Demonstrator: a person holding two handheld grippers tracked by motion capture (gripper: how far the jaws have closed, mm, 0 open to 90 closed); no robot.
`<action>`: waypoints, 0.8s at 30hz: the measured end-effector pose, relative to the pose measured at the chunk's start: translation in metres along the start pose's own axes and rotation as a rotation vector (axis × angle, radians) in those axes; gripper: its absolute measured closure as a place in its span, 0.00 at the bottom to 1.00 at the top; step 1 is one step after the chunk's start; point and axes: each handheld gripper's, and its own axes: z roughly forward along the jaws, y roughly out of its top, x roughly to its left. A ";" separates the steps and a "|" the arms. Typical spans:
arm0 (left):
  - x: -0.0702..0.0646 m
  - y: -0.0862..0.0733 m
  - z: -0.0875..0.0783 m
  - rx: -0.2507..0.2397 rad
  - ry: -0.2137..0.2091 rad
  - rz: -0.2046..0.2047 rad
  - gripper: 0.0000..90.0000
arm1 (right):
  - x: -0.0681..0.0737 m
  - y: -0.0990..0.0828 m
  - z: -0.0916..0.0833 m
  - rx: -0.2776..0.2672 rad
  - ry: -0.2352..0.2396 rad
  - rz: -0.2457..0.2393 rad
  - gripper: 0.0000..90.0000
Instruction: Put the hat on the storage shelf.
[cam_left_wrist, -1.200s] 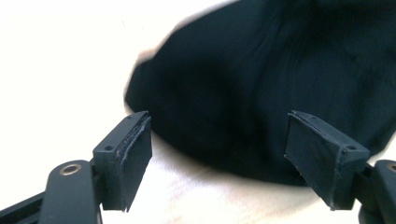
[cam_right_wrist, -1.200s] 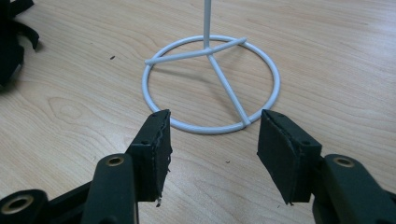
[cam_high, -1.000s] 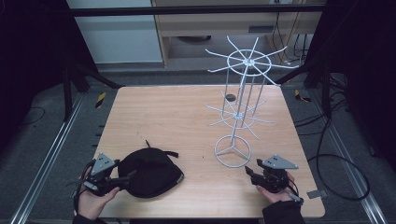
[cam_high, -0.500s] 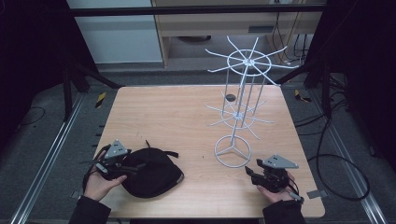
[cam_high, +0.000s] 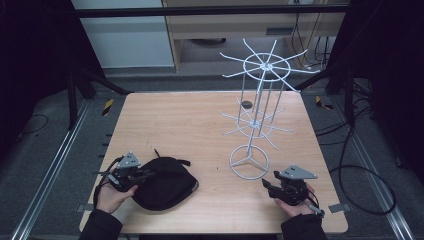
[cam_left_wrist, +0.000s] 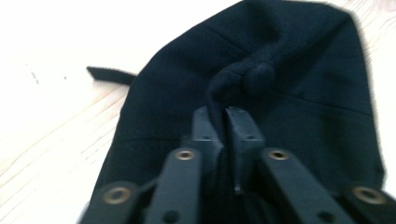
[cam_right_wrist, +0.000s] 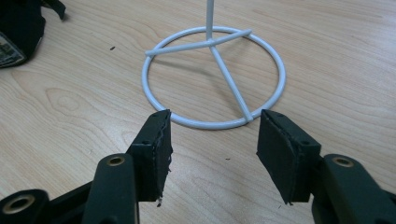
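While the high view shows the black cap (cam_high: 162, 182) at the table's (cam_high: 200, 120) near left under the left gripper (cam_high: 142, 175), the left gripper view shows jaws just closed, pinching its fabric fold (cam_left_wrist: 219, 100), and the right gripper view shows the right gripper (cam_right_wrist: 212, 140) spread before the white stand (cam_right_wrist: 215, 77).

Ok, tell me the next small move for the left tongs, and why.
Probably lift the black cap off the table toward the white wire rack. The left tongs have just closed on a fold of its fabric, the cap lies flat, and the rack's arms are bare.
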 end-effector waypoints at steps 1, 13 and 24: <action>-0.001 0.000 -0.002 -0.015 -0.005 -0.001 0.96 | 0.000 0.000 0.000 0.000 -0.001 0.001 0.50; -0.019 0.011 -0.031 -0.216 0.008 -0.024 0.97 | -0.009 -0.002 -0.006 -0.029 -0.030 0.030 0.50; -0.037 0.038 -0.059 -0.483 0.022 -0.115 0.97 | -0.012 -0.004 -0.006 -0.048 -0.053 0.033 0.48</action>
